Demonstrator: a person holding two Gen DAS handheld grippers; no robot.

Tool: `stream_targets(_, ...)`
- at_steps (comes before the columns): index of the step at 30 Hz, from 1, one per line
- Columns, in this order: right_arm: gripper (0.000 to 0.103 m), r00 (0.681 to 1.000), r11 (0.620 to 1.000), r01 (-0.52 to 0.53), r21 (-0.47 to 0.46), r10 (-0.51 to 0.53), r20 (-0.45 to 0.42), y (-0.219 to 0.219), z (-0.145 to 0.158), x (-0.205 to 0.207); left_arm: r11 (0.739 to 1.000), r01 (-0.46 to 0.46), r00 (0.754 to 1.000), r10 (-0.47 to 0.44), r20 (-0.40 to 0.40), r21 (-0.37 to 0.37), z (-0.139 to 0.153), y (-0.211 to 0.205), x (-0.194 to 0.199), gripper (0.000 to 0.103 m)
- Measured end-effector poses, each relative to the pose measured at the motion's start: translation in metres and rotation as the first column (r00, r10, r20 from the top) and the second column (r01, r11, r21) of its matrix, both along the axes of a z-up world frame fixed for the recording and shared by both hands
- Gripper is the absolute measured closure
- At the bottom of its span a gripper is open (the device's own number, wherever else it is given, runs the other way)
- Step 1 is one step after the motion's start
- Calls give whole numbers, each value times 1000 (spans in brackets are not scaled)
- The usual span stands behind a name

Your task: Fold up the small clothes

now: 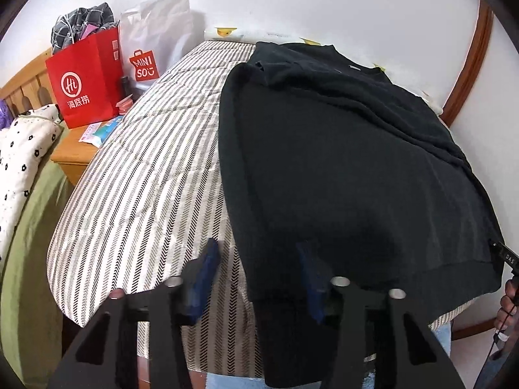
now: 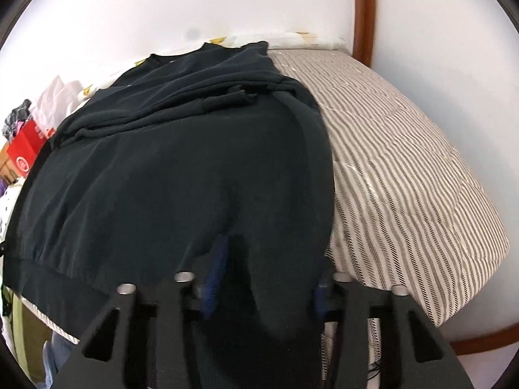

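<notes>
Black top lies mid-frame on the striped bed, hem at bottom. My left gripper and right gripper look clamped on the hem corners, though it's blurry. I lift both evenly, keeping the hem taut.

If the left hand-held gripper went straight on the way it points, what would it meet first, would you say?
Most likely the bottom corner of the black sweatshirt, which lies between the fingers of the left hand-held gripper, with the striped bed cover beneath; depth is unclear.
</notes>
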State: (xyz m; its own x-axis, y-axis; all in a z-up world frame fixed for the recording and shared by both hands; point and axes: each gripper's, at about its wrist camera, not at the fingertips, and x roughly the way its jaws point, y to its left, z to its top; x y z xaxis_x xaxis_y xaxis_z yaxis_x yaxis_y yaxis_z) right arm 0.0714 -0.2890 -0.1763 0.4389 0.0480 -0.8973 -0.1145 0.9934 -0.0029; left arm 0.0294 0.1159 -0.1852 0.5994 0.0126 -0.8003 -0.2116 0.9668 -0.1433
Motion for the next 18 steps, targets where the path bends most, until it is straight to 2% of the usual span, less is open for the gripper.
stream_targets(1, 83, 1000, 1000, -3, -4, 3, -2, 0, 2, -1, 1000, 5, 1000, -5, 0, -7, 0, 1, 0, 76)
stream_targets(4, 84, 1000, 1000, 4, 7, -4, -2, -2, 0, 0, 998, 10, 1000, -10, 6, -55, 0, 6, -2, 76)
stream_targets(12, 68, 1000, 1000, 4, 13, -4, 12, 6, -5, 8, 999, 24, 1000, -24, 6, -36, 0, 0, 3, 76)
stream_targets(14, 68, 1000, 1000, -7, -8, 7, 20, 10, -5, 9, 999, 18, 1000, -18, 2, -30, 0, -1, 3, 78)
stream_targets(15, 76, 1000, 1000, -21, -5, 21, 22, 12, -5, 8, 1000, 13, 1000, -13, -1, -18, 0, -2, 1, 85)
stream_targets(16, 88, 999, 1000, -31, 2, 31, 23, 13, -5, 7, 1000, 19, 1000, -19, -5, -10, 0, -3, 0, 90)
stream_targets(17, 94, 999, 999, -43, 11, 43, 24, 14, -4, 6, 999, 37, 999, -37, -6, -14, 0, -4, -1, 91)
stream_targets(18, 94, 999, 999, -45, 5, 45, 28, 13, -3, 4, 999, 46, 999, -46, 2, -18, 1, -3, -3, 93)
